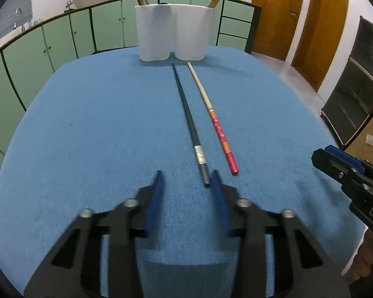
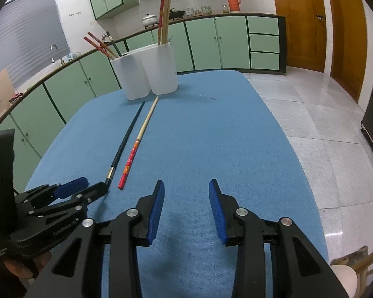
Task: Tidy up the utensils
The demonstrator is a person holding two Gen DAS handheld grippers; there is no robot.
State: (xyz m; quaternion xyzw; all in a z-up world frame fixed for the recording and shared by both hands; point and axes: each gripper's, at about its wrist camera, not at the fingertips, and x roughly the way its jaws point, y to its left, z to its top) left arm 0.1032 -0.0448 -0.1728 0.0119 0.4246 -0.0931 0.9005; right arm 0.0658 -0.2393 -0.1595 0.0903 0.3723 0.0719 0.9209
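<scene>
A black chopstick (image 1: 187, 120) and a red-and-cream chopstick (image 1: 212, 118) lie side by side on the blue table (image 1: 99, 124), pointing at two white holder cups (image 1: 171, 31) at the far edge. Several chopsticks stand in the cups. My left gripper (image 1: 187, 181) is open, low over the table, its right finger just beside the black chopstick's near end. My right gripper (image 2: 186, 188) is open and empty, right of both chopsticks (image 2: 129, 159). In the right wrist view the left gripper (image 2: 85, 186) sits at the black chopstick's (image 2: 126, 139) near end.
Green kitchen cabinets (image 2: 206, 42) and a counter with pots curve behind the table. Wooden doors (image 2: 305, 19) and a tiled floor (image 2: 323, 114) lie to the right. A dark cabinet (image 1: 355, 94) stands at the right. A chair (image 2: 353, 265) shows at the lower right.
</scene>
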